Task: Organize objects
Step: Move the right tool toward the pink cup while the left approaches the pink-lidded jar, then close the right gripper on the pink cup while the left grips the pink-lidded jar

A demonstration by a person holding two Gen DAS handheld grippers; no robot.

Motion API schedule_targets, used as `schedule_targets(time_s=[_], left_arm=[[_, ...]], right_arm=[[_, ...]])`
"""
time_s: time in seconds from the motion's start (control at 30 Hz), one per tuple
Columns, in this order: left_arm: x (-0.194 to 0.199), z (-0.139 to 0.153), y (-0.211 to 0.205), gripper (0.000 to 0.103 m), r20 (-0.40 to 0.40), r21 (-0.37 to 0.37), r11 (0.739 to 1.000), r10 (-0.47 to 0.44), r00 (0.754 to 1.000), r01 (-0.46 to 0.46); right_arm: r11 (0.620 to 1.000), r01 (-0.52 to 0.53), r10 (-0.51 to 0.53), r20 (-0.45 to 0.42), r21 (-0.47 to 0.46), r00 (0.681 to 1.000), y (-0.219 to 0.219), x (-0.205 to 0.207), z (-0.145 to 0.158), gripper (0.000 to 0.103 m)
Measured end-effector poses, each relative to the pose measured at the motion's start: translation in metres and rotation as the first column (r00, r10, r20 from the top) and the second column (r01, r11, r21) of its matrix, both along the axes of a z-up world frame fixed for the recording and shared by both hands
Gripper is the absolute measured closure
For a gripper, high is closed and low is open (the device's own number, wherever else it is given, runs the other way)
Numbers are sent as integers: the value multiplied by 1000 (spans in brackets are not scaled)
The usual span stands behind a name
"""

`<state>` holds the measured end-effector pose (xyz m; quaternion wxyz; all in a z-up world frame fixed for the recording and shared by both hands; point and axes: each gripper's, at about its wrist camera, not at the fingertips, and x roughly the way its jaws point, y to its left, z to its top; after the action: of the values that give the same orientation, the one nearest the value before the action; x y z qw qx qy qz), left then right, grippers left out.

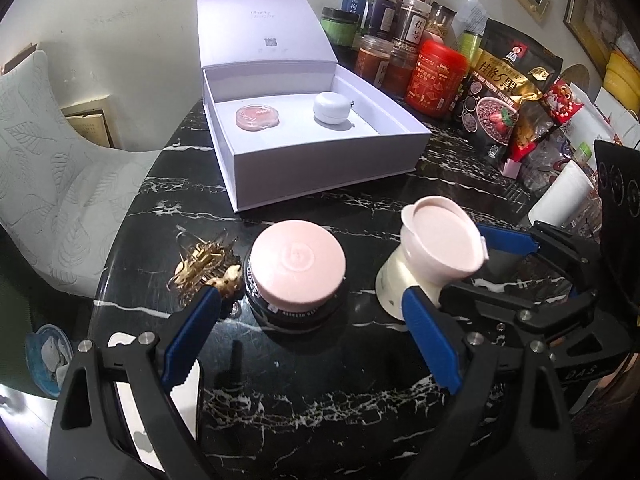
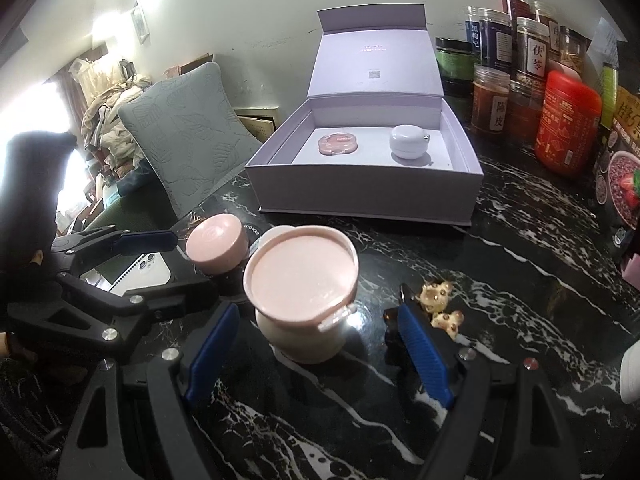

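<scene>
- We take the open white box (image 1: 320, 164) as our landmark; it sits on the black marble table (image 1: 340, 408) with its lid standing upright at the back.
- Inside the box we see a flat round pink compact (image 1: 258, 117) toward its left side and a small white round case (image 1: 331, 107) toward its right, the two well apart.
- In front of the box, on the table, stands a pink-lidded jar (image 1: 298, 270) on a black base, upright.
- Just beside that jar, on the side away from the box's right corner, lies a heap of gold hair clips (image 1: 200, 264), and a small beaded ornament (image 1: 228, 282) touches the heap.
- Also in front of the box, nearer its right corner, stands a cream pot with a pink lid (image 2: 300, 280); the lid looks tilted in the left wrist view.
- Our left gripper (image 1: 312, 336) is spread wide, holding nothing, with the pink-lidded jar between and just beyond its blue fingers (image 1: 190, 334).
- Our right gripper (image 2: 320, 348) is likewise released, its fingers on either side of the cream pot without touching it, as far as we can tell.
- A second beaded ornament (image 2: 440, 308) lies by the right gripper's right finger, in front of the box.
- To the right of the box crowd storage jars (image 2: 528, 52), a red canister (image 2: 568, 120) and a dark snack bag (image 1: 500, 96).
- To the left of the box, off the table, we see a leaf-patterned cushion (image 2: 184, 128).
</scene>
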<state>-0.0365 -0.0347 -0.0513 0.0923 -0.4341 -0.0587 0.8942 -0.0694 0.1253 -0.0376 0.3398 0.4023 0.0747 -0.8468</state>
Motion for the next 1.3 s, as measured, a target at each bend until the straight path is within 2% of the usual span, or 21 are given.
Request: schedule_targets(time_s=[0.57,0.67,0.97,1.03,1.17,1.3], left_arm=[[-16,-7,-3,12,-13,6,1000,-23,1000,23],[-17,-7,-3,15,-22,8,1000,-28,999,28],[-16,-4,1,18,-50,-13,999,-44,998,44],[-14,-2,1,20,-65,-17,999,-42,997,41],[-14,0,2,24,-80,-24,999,-45,996,43],[-16,-4,6,35,-59,-28,998,-58,997,56]], right_arm=[[999,-41,41,9,-15,999,-8,-18,-4,20],[999,-49,49,-1,-14,999,-9,-18,-4,21],[997,-74,73,-27,-27,997,-7,-17,-1,36],[996,-79,78,-34,-41,996,-5,-16,0,43],[996,-83,82,-46,-33,996,-4,-13,0,43],[996,-80,78,-46,-34,996,-1,-12,0,43]])
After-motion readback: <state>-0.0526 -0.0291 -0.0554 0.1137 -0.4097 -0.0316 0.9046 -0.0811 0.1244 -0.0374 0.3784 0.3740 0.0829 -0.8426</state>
